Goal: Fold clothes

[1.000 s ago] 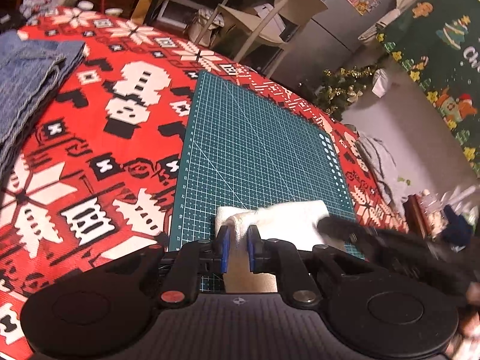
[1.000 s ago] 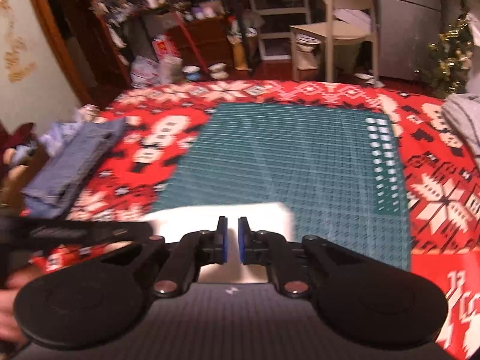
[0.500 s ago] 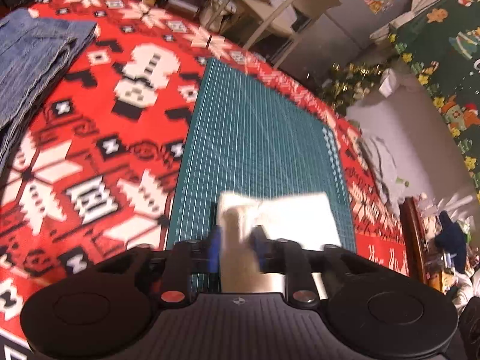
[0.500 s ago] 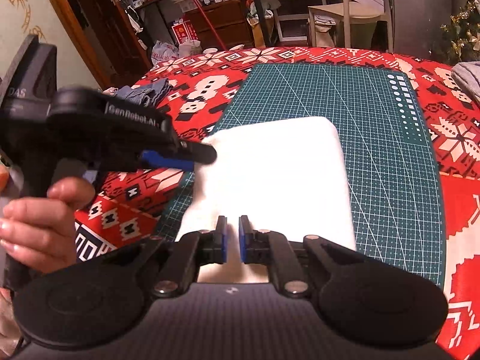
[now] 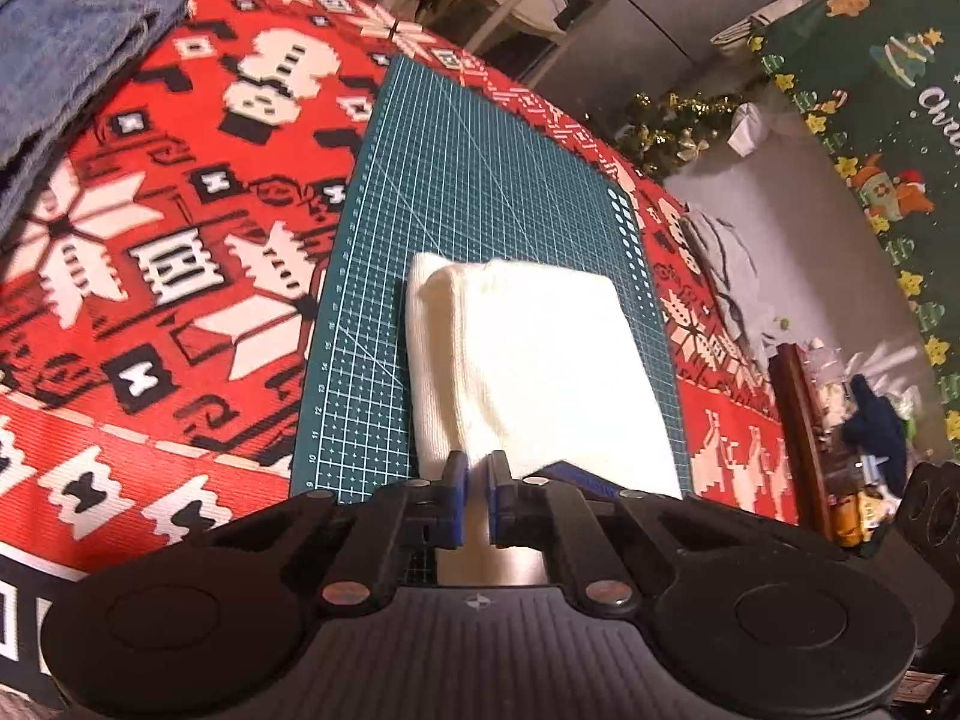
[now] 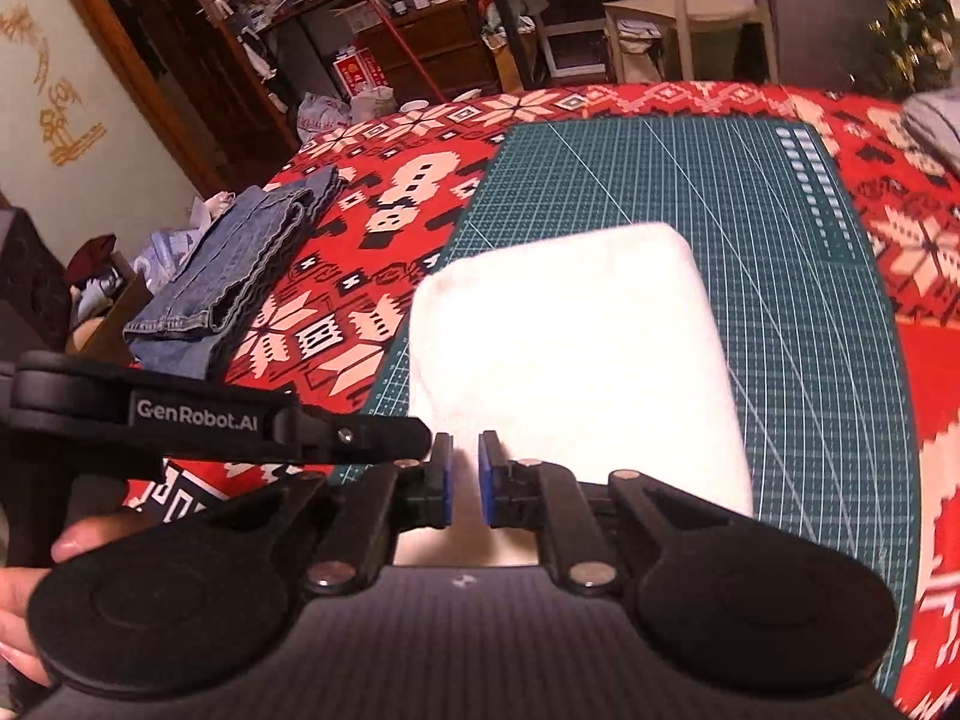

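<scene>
The white folded garment [image 5: 528, 360] lies on the green cutting mat [image 5: 480, 180], in the half of the mat nearest the tools, with its long axis running away from both cameras toward the far edge of the mat. The mat rests on a red patterned tablecloth [image 5: 150, 228]. The left gripper [image 5: 474, 501] sits at the near short edge of the garment, toward its left corner; its jaws stand a narrow gap apart with white cloth visible through the gap, but whether they pinch that cloth or merely hover over it cannot be told. The right gripper [image 6: 463, 480] sits at the same near edge; its jaws are likewise a narrow gap apart, and contact with the cloth cannot be confirmed. In the right wrist view the left gripper [image 6: 384, 435] reaches in from the left, its tip just beside the right gripper's left finger, so both tools are about equally near the garment. The garment appears already folded to a compact rectangle with a rounded fold at its far end. A folded pair of jeans [image 6: 234, 264] lies well apart to the left on the tablecloth. Any next move, judged from this layout, would work from the near edge forward along the long axis.
</scene>
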{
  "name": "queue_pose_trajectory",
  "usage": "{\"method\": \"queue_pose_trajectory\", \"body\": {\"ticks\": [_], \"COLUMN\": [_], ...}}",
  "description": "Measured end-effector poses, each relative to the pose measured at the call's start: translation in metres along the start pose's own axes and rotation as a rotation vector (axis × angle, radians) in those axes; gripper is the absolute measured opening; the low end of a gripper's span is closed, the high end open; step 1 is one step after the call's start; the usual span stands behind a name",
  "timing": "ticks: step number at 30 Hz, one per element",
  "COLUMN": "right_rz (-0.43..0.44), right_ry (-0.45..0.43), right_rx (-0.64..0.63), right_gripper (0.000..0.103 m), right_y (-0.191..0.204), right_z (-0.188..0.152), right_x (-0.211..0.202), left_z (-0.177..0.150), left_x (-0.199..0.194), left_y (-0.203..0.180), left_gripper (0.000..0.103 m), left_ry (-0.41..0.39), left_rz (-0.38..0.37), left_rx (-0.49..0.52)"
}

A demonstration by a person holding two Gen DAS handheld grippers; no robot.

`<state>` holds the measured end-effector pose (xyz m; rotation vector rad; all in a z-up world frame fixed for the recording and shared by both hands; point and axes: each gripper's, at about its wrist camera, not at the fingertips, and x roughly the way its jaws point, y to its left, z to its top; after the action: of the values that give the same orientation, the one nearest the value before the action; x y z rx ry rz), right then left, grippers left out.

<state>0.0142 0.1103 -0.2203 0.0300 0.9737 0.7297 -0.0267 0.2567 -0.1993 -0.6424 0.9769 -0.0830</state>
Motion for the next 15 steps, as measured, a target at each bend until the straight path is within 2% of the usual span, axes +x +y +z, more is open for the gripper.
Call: {"method": "queue_pose_trajectory", "body": {"ticks": [2, 9, 11, 12, 15], "right_rz": [0.001, -0.006, -0.007, -0.006, -0.002], "right_ry": [0.002, 0.028, 0.033, 0.035, 0.043], "right_rx": [0.007, -0.014, -0.016, -0.014, 0.000], "right_gripper": [0.010, 0.009, 0.009, 0.009, 0.009], "right_y": [0.001, 0.001, 0.001, 0.001, 0.001], "right_z": [-0.003, -0.026, -0.033, -0.036, -0.044], "right_x": [-0.004, -0.018, -0.025, -0.029, -0.034], "left_z": [-0.003, -0.009, -0.009, -0.009, -0.015], "left_x": [-0.005, -0.011, -0.011, -0.011, -0.012], "left_y": [-0.004, 0.002, 0.003, 0.003, 0.005], "left_gripper": [0.007, 0.006, 0.008, 0.012, 0.013], "left_ry": [-0.007, -0.016, -0.008, -0.001, 0.026], "left_rz": [0.020, 0.008, -0.002, -0.005, -0.024], "left_rx": [0.014, -0.010, -0.017, -0.022, -0.038]}}
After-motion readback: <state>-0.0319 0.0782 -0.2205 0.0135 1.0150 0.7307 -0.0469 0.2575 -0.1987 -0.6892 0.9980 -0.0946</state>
